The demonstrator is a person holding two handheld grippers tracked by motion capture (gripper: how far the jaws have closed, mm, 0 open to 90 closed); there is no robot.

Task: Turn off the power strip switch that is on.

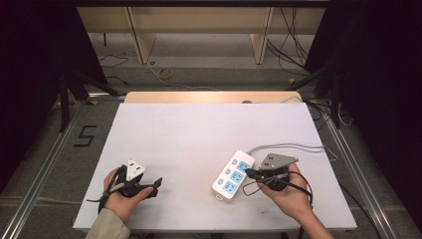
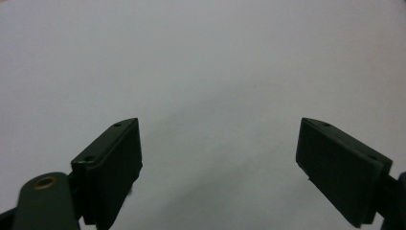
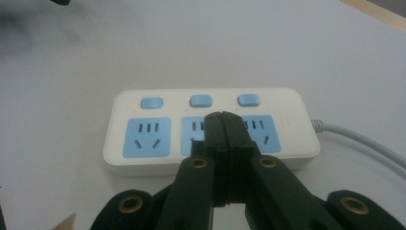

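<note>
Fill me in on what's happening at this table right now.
A person sits at a white table with a claw in each hand. The right claw, jaws shut with nothing between them, points at the middle outlet of a white power strip with three blue outlets and three blue switches; whether it touches is unclear. The strip's grey cable trails away. The left claw is open over bare table.
</note>
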